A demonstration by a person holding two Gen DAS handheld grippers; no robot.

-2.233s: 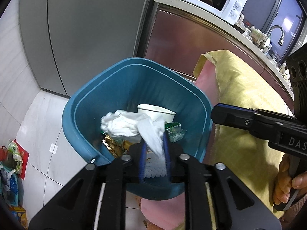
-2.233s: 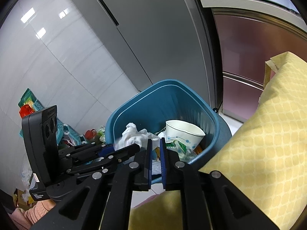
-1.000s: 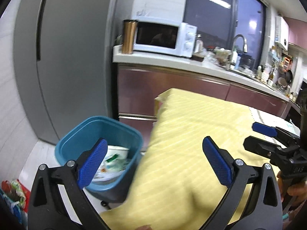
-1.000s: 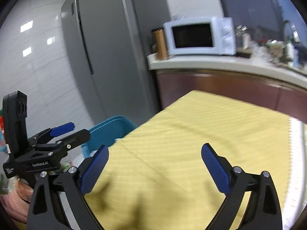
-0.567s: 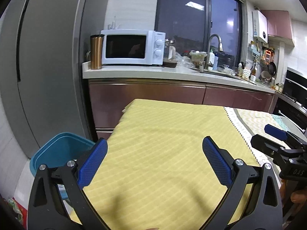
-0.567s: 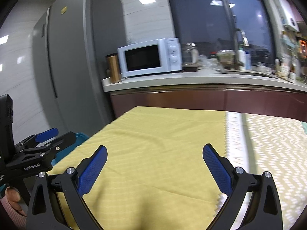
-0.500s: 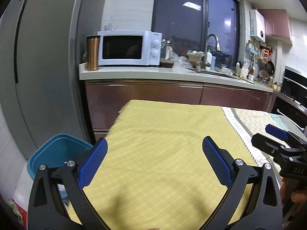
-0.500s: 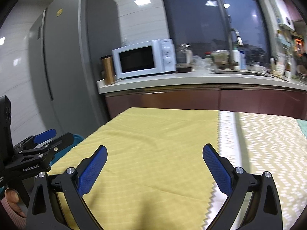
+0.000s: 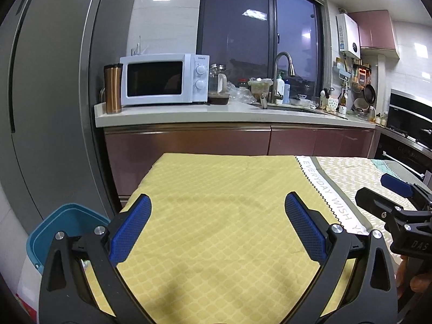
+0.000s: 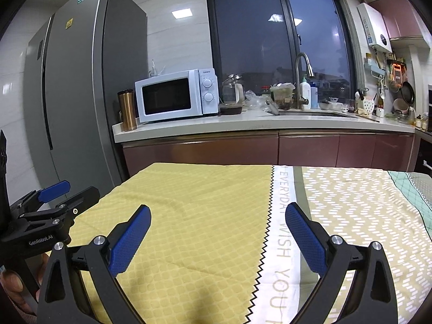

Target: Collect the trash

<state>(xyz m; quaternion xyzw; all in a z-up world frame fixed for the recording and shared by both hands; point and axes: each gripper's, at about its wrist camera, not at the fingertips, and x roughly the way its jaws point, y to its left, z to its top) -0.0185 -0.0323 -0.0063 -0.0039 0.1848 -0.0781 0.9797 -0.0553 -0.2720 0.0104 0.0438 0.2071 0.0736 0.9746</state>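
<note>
My left gripper (image 9: pixel 217 216) is open and empty over the yellow tablecloth (image 9: pixel 221 216). My right gripper (image 10: pixel 217 224) is open and empty over the same cloth (image 10: pixel 189 216), near its zigzag seam. The blue trash bin (image 9: pixel 58 228) stands on the floor at the lower left of the left wrist view, beside the table's left edge; its contents are hidden. Each gripper shows in the other's view: the right one in the left wrist view (image 9: pixel 391 197), the left one in the right wrist view (image 10: pixel 62 197). No loose trash shows on the table.
A grey fridge (image 9: pixel 48 108) stands at the left. Behind the table runs a counter (image 9: pixel 229 114) with a white microwave (image 9: pixel 164 79), a copper tumbler (image 9: pixel 112 87), a sink tap (image 9: pixel 282 67) and clutter. A patterned cloth (image 10: pixel 364 216) covers the table's right part.
Both grippers let go of trash over the bin, opened, and swung up and right to face the table. In the last half second the view barely shifted.
</note>
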